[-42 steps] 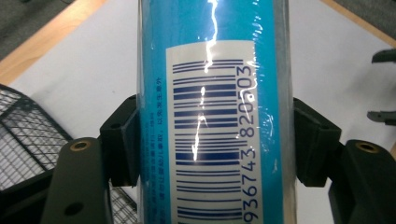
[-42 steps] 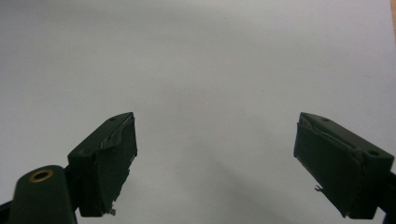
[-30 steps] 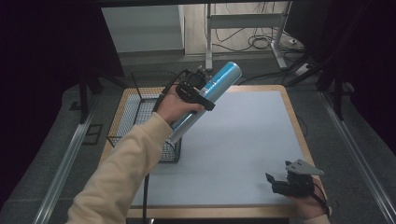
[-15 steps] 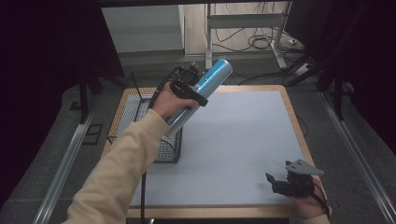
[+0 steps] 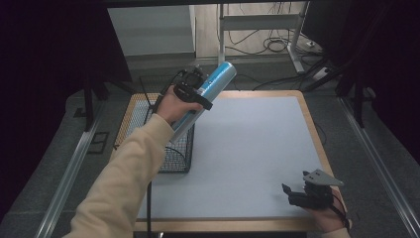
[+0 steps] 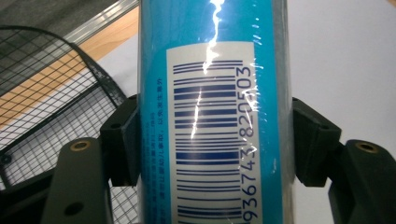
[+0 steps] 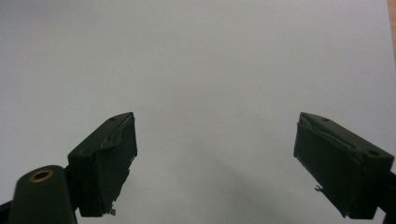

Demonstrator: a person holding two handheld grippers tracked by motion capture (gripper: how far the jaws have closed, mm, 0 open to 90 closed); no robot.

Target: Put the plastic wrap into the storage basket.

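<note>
A blue tube is clamped across its width between the jaws of the left gripper, its long axis tilted up and away above the wire basket, while the right gripper, jaws apart, is rested on the counter well away.

Left gripper, jaws clamped on blue cylinder: shifted slightly left and toward the far edge of the table over the last second. Cylinder: top end now over the table's far edge, formerly just inside it; tilt a little flatter, lower end now above the wire basket's right rim. Sleeve: followed, reaching farther.
</note>
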